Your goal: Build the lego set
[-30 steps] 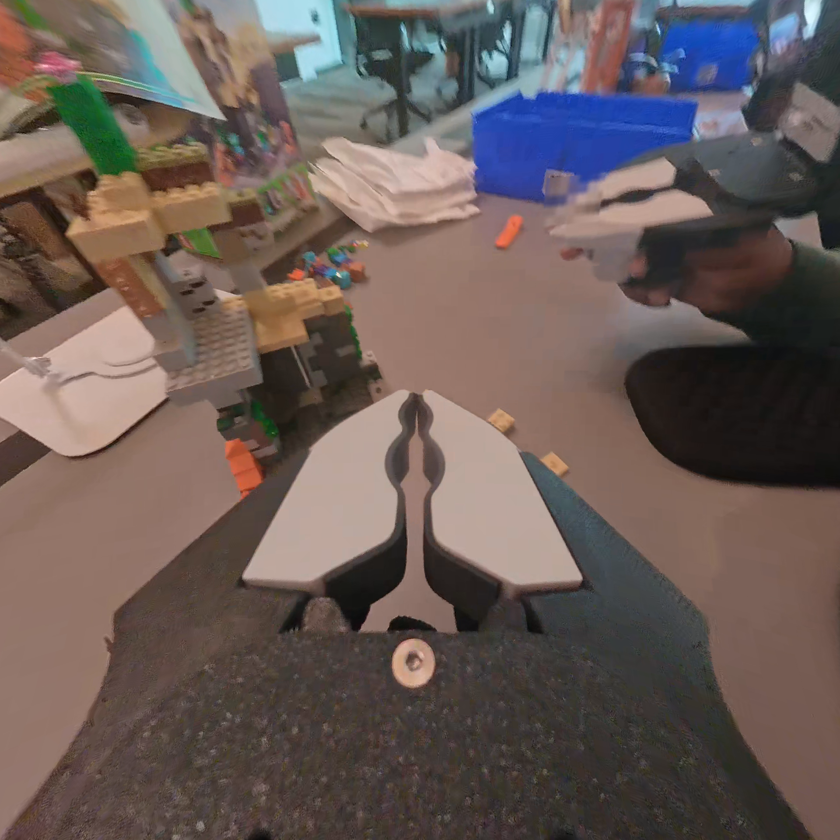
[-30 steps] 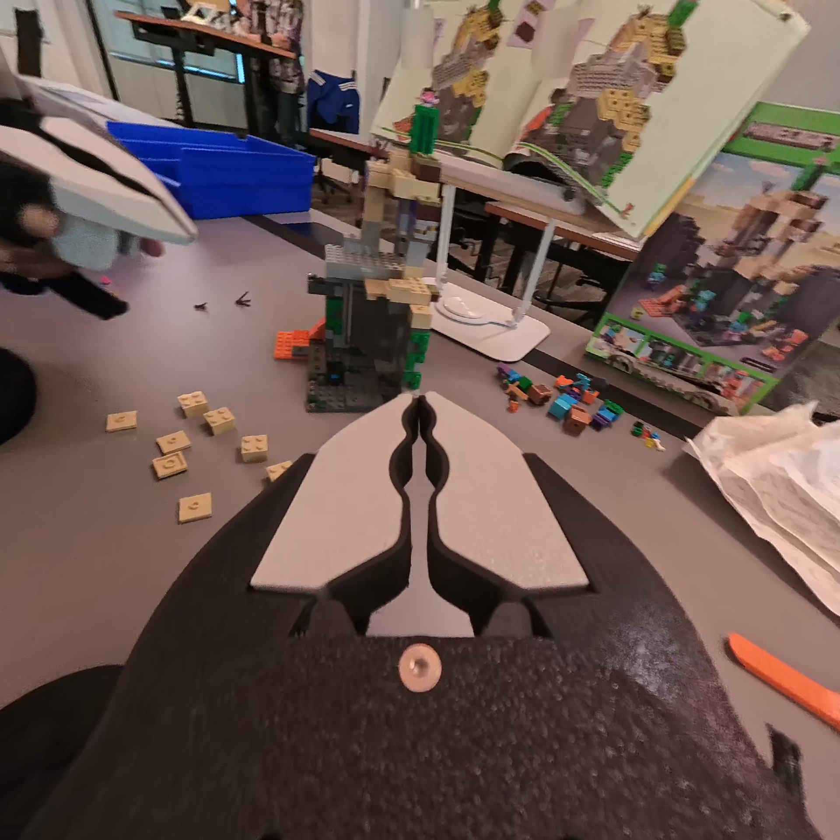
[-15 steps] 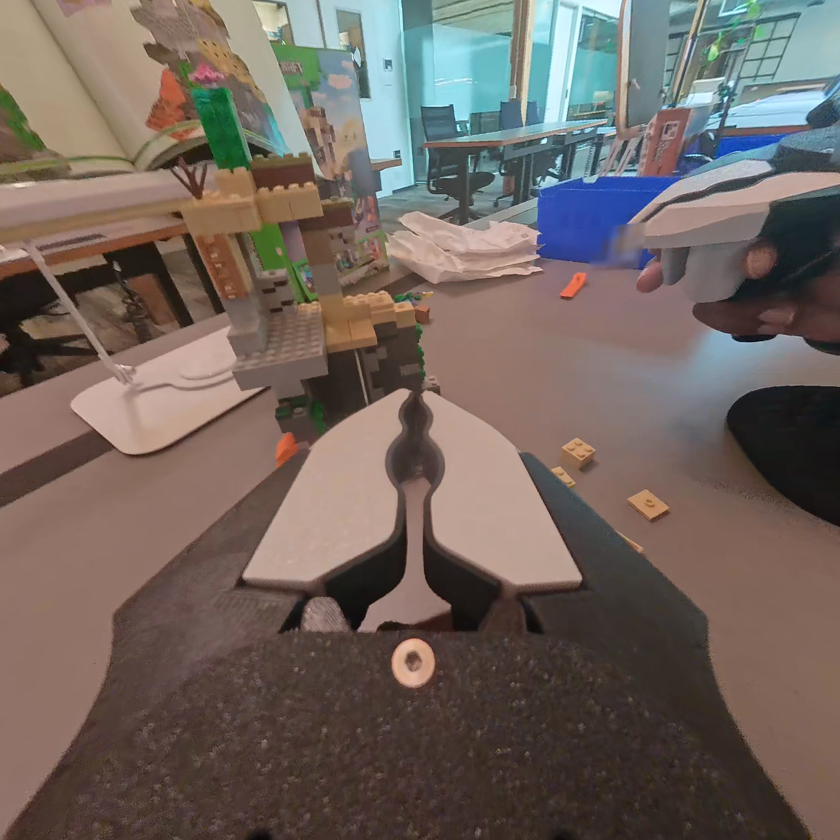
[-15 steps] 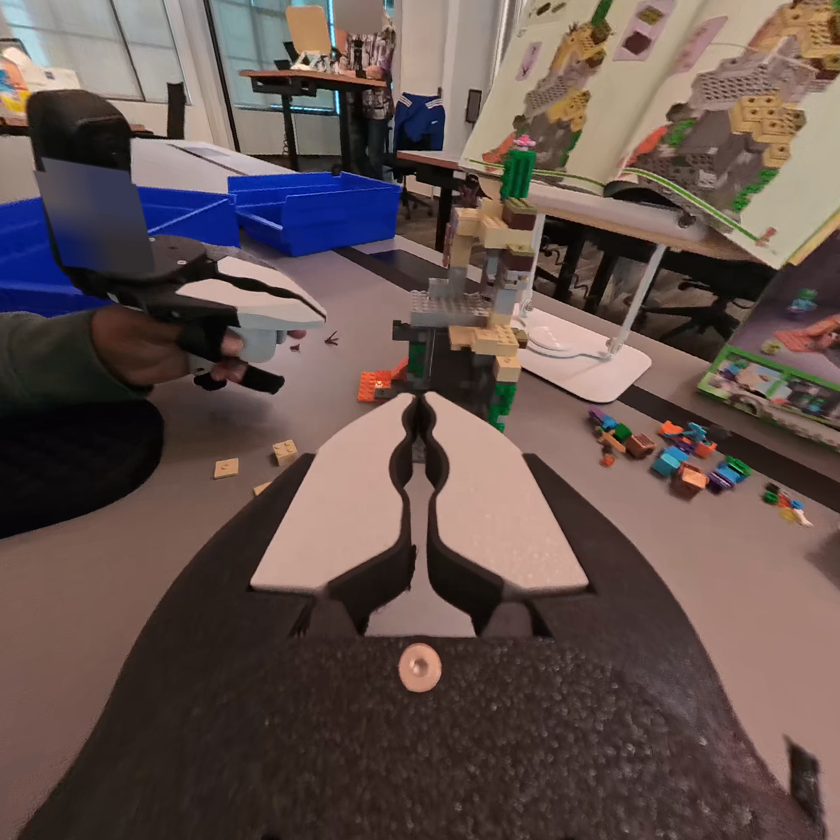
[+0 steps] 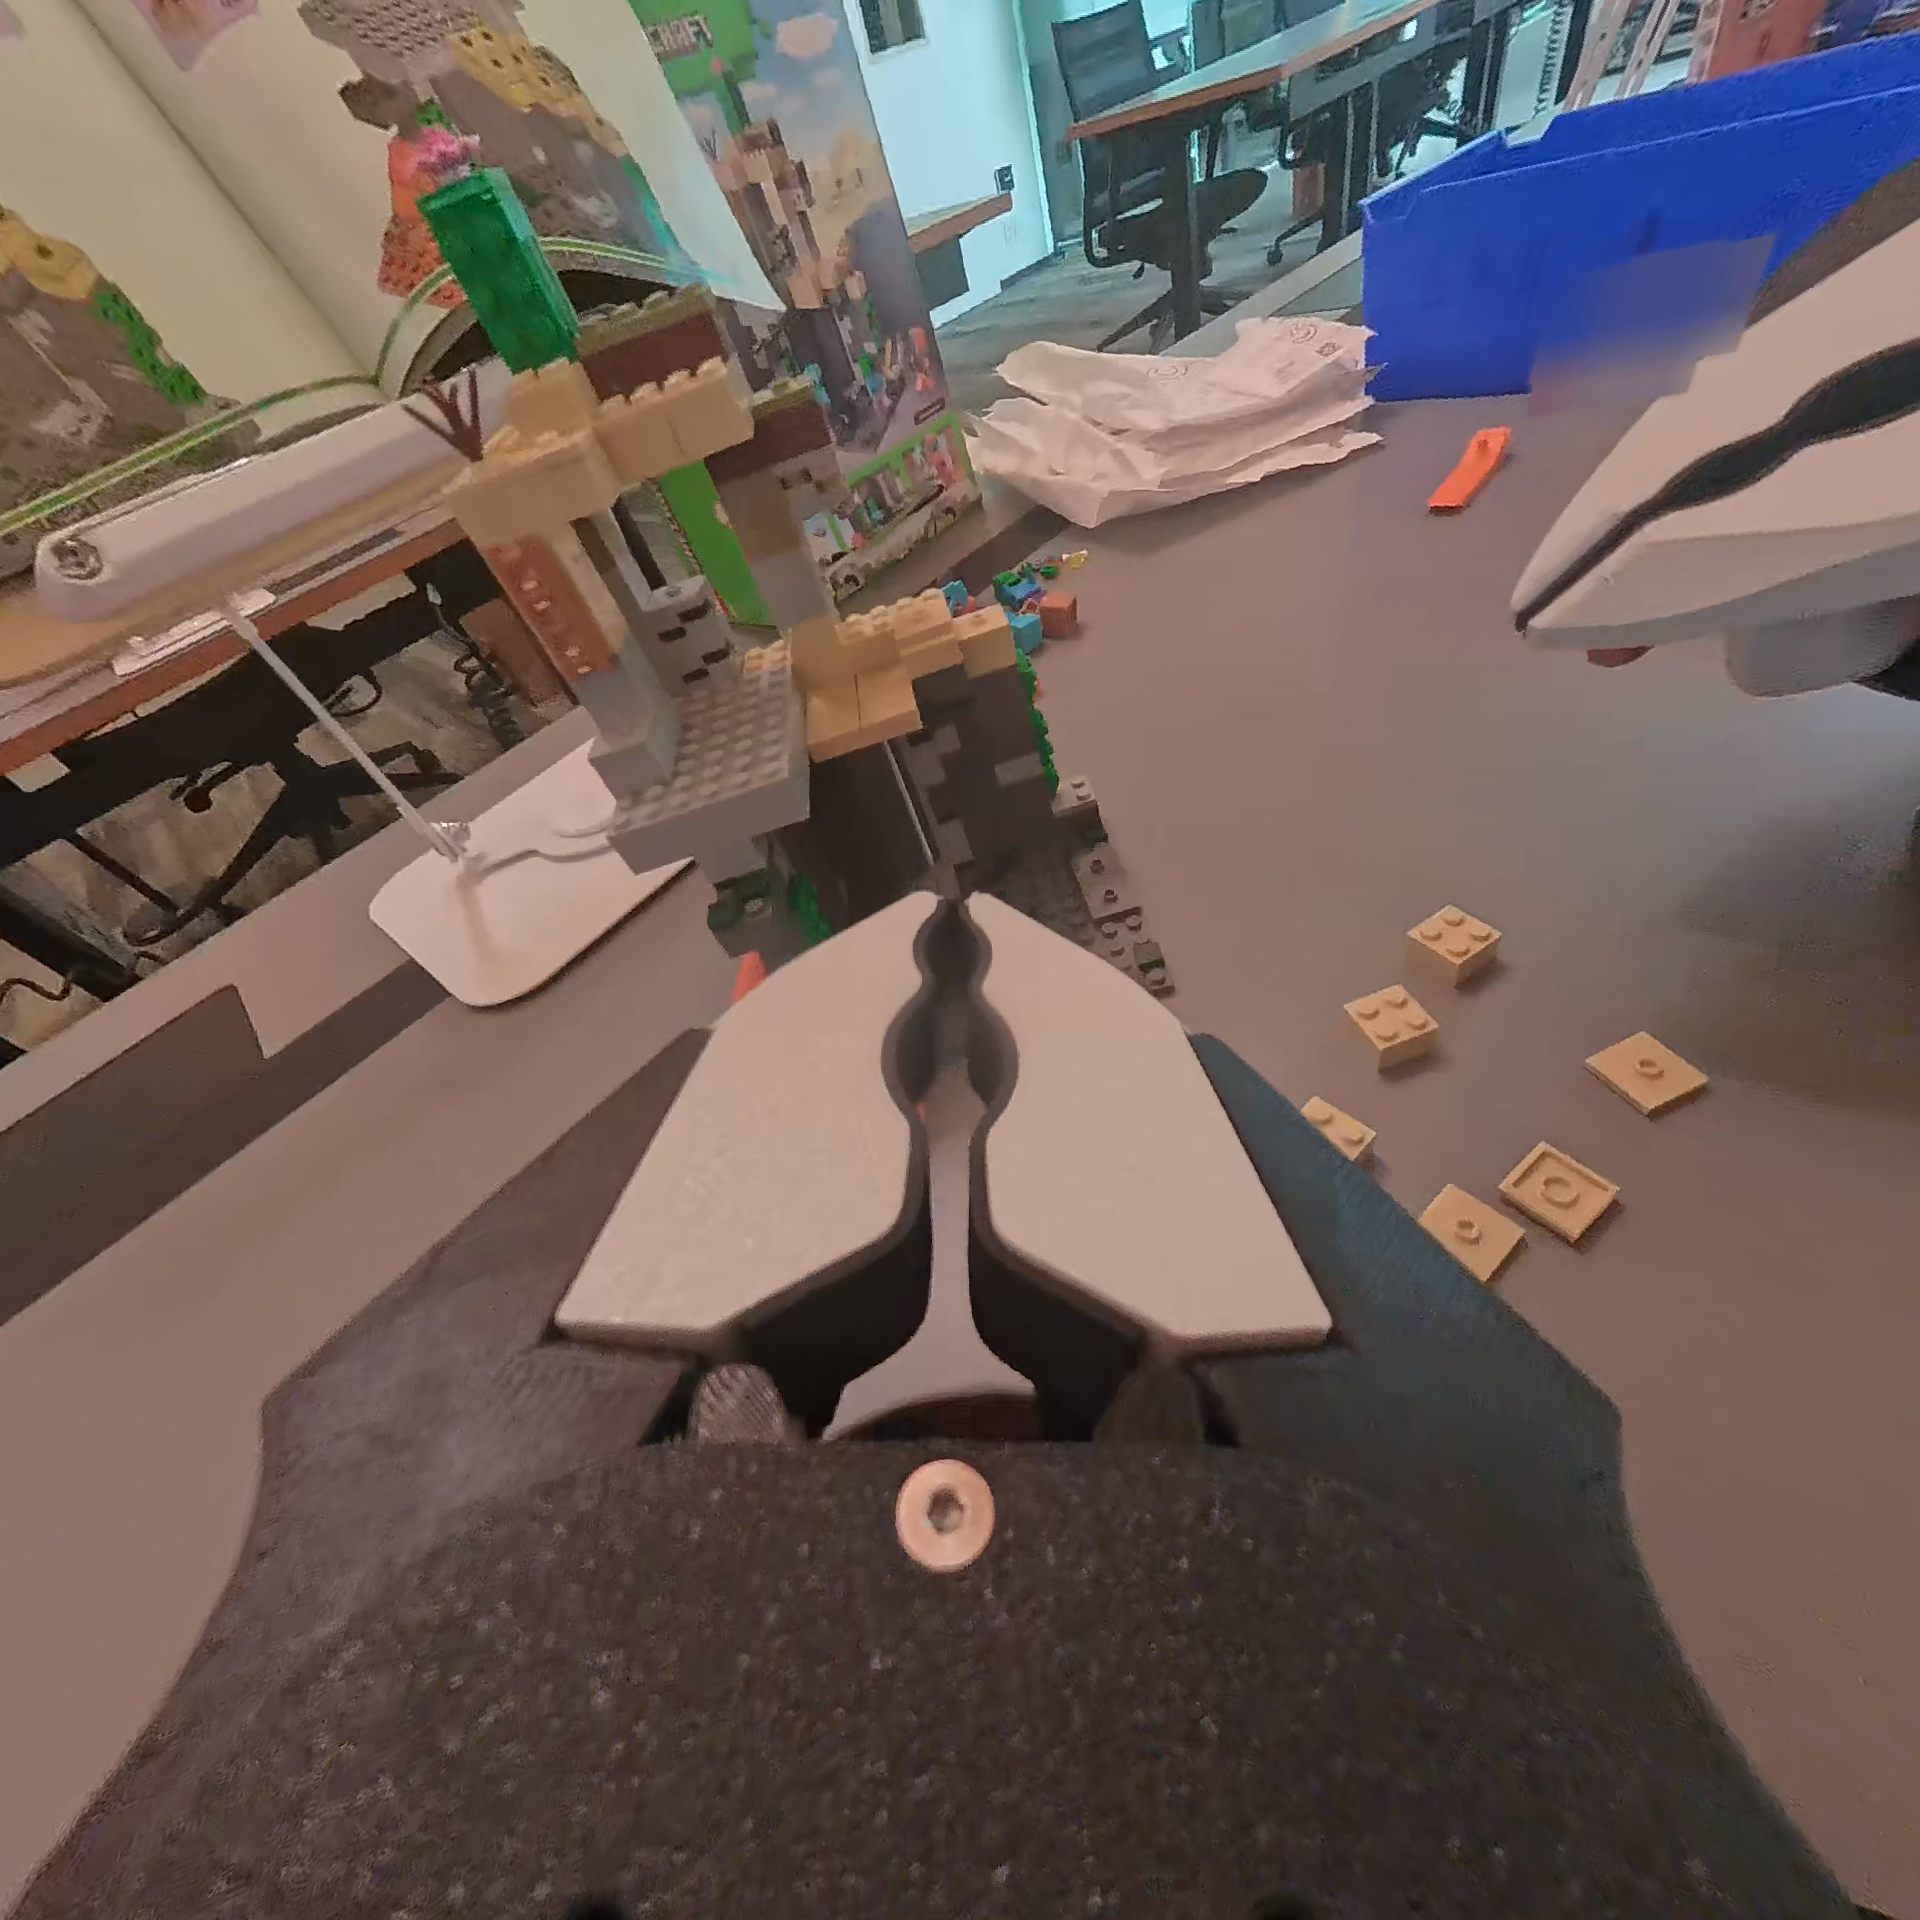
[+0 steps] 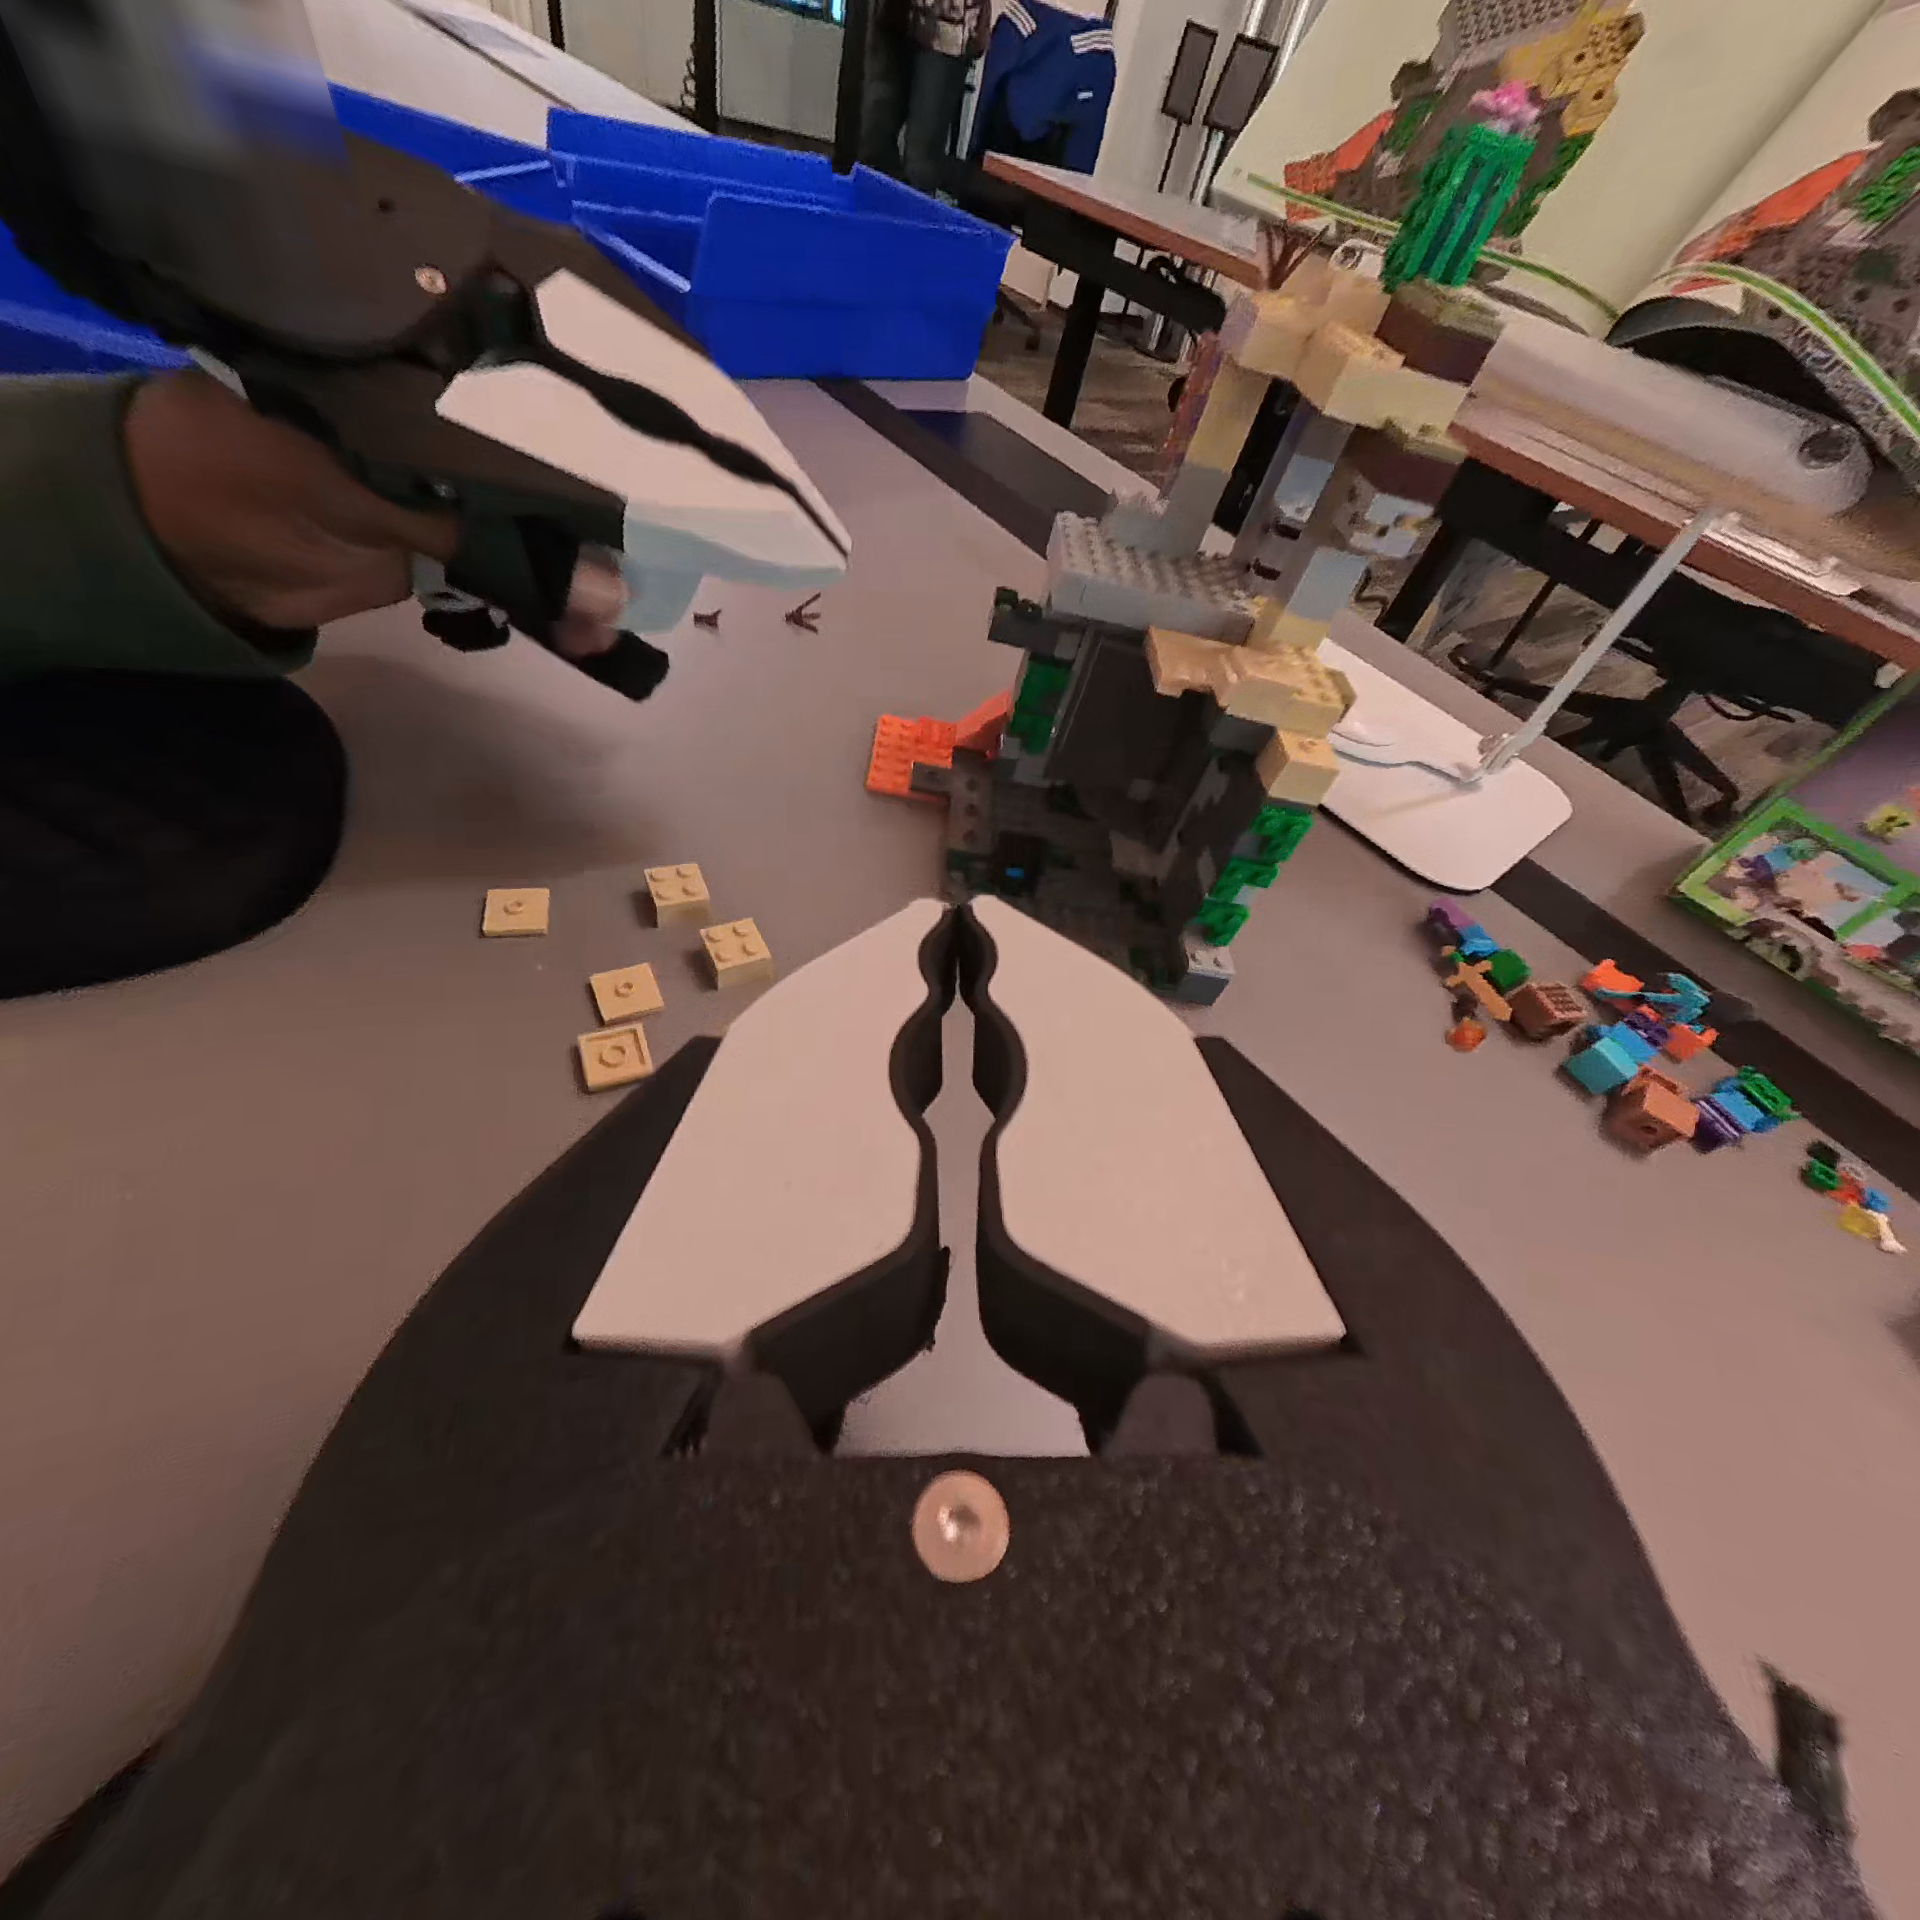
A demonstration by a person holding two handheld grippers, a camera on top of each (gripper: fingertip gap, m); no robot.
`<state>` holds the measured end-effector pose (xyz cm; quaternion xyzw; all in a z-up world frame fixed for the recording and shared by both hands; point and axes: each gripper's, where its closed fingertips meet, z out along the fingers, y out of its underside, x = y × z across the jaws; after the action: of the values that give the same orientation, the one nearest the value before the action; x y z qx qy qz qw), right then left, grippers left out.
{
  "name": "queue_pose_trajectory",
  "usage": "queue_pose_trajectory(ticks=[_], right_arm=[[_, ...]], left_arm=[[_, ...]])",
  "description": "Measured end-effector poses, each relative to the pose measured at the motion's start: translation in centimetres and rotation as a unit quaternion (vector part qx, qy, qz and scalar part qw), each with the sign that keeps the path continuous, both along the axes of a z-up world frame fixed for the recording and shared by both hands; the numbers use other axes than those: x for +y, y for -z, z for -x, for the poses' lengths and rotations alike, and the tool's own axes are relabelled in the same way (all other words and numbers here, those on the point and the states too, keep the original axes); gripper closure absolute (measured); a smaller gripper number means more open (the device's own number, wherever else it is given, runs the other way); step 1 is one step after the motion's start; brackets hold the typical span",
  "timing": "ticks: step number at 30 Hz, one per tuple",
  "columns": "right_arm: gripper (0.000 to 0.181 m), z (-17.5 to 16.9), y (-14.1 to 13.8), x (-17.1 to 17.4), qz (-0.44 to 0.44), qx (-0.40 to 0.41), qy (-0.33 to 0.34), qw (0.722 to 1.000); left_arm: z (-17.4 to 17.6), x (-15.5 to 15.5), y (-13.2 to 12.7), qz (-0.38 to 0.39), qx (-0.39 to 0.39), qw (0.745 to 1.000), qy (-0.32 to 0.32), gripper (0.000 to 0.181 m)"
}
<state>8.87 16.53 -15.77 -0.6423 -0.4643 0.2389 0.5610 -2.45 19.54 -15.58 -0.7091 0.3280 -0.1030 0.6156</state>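
Holding both grippers clenched, empty: our left gripper [image 5: 951, 914], right gripper [image 6: 954, 914]. Tower [image 6: 1153, 748] partly built; tan pieces [image 6: 675, 894] loose on surface [image 5: 1455, 748], unplaced.

A grey surface [image 6: 727, 748] is carrying the part-built brick model [image 6: 1132, 790] near its middle, with tan square plates and bricks [image 6: 665, 966] lying loose at about 8 o'clock from it and a scatter of small coloured pieces [image 6: 1621, 1049] sitting at about 4 o'clock. Behind the model at 2 o'clock, the white base of a book stand [image 6: 1455, 821] is resting on the surface. In the left wrist view, a pile of white bags [image 5: 1174, 416], an orange tool [image 5: 1465, 483], a blue bin [image 5: 1621, 270] and the set's box [image 5: 831, 312] are lying toward 1 o'clock.
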Motion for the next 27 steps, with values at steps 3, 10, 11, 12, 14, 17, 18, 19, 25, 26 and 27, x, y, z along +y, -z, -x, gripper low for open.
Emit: queue_pose_trajectory(ticks=[3, 10, 11, 12, 14, 17, 18, 19, 25, 26, 27], right_arm=[[0.181, 0.3, 1.2, 0.2, 0.000, -0.013, -0.001, 1.000], [0.181, 0.2, 2.5, 0.7, 0.019, -0.034, 0.009, 0.999], [0.181, -0.1, 2.6, 1.0, 0.015, -0.044, 0.013, 0.999], [0.181, -0.4, 2.8, 1.1, 0.015, -0.054, 0.015, 0.998], [0.181, -0.6, 3.6, 0.8, 0.043, -0.074, 0.001, 0.996], [0.181, -0.7, 4.7, -0.1, 0.077, -0.119, -0.035, 0.989], [0.178, -0.8, 5.2, -0.1, 0.081, -0.141, -0.043, 0.986], [0.167, -0.9, 5.7, -0.2, 0.088, -0.163, -0.054, 0.981], [0.152, -0.4, 7.9, -0.4, 0.136, -0.230, -0.105, 0.958], [0.153, -0.2, 8.1, -0.5, 0.138, -0.236, -0.112, 0.955], [0.153, -0.1, 8.3, -0.6, 0.138, -0.244, -0.117, 0.953]], left_arm=[[0.7, 0.2, -0.3, -0.016, 0.000, 1.000, -0.010, 0.181], [1.7, 0.1, 0.1, -0.003, -0.007, 1.000, -0.021, 0.181], [1.6, 0.1, 0.2, 0.000, -0.012, 1.000, -0.016, 0.181], [1.5, 0.0, 0.3, 0.005, -0.014, 1.000, -0.011, 0.181], [1.4, 0.0, 1.0, 0.027, -0.007, 1.000, -0.010, 0.181], [1.2, 0.0, 1.8, 0.034, 0.002, 0.999, -0.005, 0.181], [1.2, 0.1, 2.1, 0.039, 0.007, 0.999, -0.006, 0.181], [1.1, 0.1, 2.3, 0.040, 0.010, 0.999, -0.005, 0.181], [0.5, -0.4, 3.2, 0.062, 0.009, 0.998, 0.022, 0.181], [0.4, -0.5, 3.3, 0.065, 0.009, 0.998, 0.026, 0.181], [0.3, -0.6, 3.4, 0.068, 0.010, 0.997, 0.030, 0.181]])
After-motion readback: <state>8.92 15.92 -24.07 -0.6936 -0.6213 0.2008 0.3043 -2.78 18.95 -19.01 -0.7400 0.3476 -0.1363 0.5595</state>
